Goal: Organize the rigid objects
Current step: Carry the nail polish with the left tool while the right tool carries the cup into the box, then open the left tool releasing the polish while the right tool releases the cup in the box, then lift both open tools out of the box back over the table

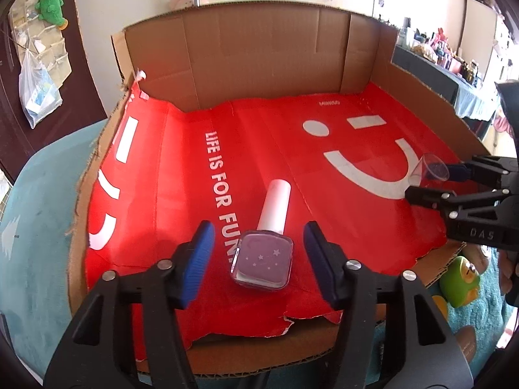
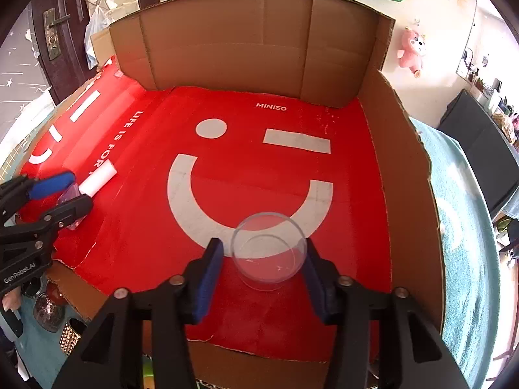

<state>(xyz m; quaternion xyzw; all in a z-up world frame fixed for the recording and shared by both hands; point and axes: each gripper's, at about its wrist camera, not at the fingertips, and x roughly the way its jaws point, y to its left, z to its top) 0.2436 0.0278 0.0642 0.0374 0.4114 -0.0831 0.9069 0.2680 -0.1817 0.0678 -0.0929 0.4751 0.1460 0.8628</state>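
A purple nail polish bottle (image 1: 262,261) with a white cap lies on the red paper liner (image 1: 181,168) of an open cardboard box (image 1: 259,58). My left gripper (image 1: 258,230) is open around it, with a gap on each side. A clear glass cup (image 2: 269,256) stands on the liner's white smile. My right gripper (image 2: 262,243) is open around the cup, the left pad clearly apart from it and the right pad close to its wall. In the right wrist view the left gripper (image 2: 78,191) and the bottle's cap (image 2: 97,181) are at far left. In the left wrist view the right gripper (image 1: 428,181) and the cup (image 1: 428,171) are at far right.
The box has tall cardboard walls (image 2: 259,45) at the back and a lower wall on the right. It rests on a teal cloth (image 2: 470,227). A green toy (image 1: 459,282) lies beside the box's front right corner. Small jars and a studded item (image 2: 69,337) lie outside the front left.
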